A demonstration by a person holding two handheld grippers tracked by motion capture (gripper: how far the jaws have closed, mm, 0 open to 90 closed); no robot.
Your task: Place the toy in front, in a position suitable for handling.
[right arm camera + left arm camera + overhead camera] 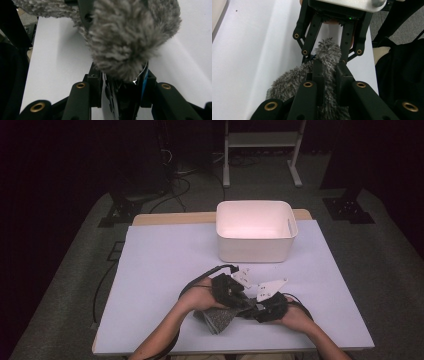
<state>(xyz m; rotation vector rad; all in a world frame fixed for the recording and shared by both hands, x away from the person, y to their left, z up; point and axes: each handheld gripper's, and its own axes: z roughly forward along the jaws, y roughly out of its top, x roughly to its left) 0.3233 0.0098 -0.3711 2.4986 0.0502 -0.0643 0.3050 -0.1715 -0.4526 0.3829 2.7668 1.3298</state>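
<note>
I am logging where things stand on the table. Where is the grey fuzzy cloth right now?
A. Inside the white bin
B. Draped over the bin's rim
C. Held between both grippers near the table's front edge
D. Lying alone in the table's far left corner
C: the grey fuzzy cloth sits between the left gripper and right gripper, well short of the white bin.

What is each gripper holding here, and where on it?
Both hold the grey fuzzy cloth. The left gripper pinches a raised fold of it; the right gripper clamps its bunched end, near the table's front edge.
</note>
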